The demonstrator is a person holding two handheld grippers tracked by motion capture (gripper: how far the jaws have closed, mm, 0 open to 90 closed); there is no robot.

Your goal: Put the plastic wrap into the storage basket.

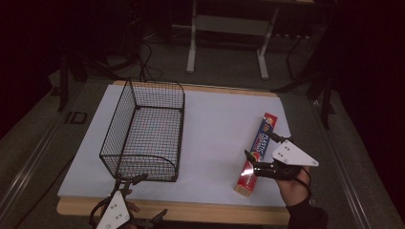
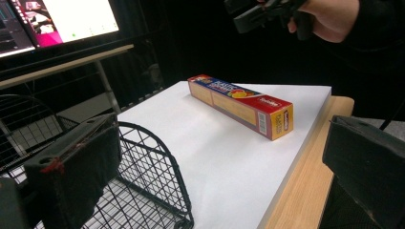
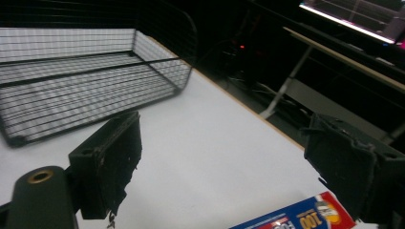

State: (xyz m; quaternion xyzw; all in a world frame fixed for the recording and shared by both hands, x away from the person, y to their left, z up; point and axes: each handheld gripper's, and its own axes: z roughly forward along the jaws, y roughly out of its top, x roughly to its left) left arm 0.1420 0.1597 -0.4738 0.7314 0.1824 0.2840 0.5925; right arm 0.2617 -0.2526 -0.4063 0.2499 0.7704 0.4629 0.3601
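A long red and blue plastic-wrap box [image 1: 261, 143] lies flat on the white board [image 1: 215, 129] at the right. My right gripper [image 1: 258, 143] hovers over the box's middle, open, one jaw on each side of it from above. Its own view has the box's end [image 3: 298, 217] below the spread jaws. A black wire basket [image 1: 145, 131] stands empty at the left. My left gripper [image 1: 150, 196] is open at the table's front edge, just in front of the basket's near end [image 2: 148, 181]. From there the box [image 2: 239, 102] lies farther off, untouched.
The board rests on a wooden table [image 1: 191, 212] whose front rim shows. Bare board lies between the basket and the box. A metal stand [image 1: 229, 28] and cables sit on the dark floor behind. A lit monitor [image 2: 57, 19] glows in the left gripper view.
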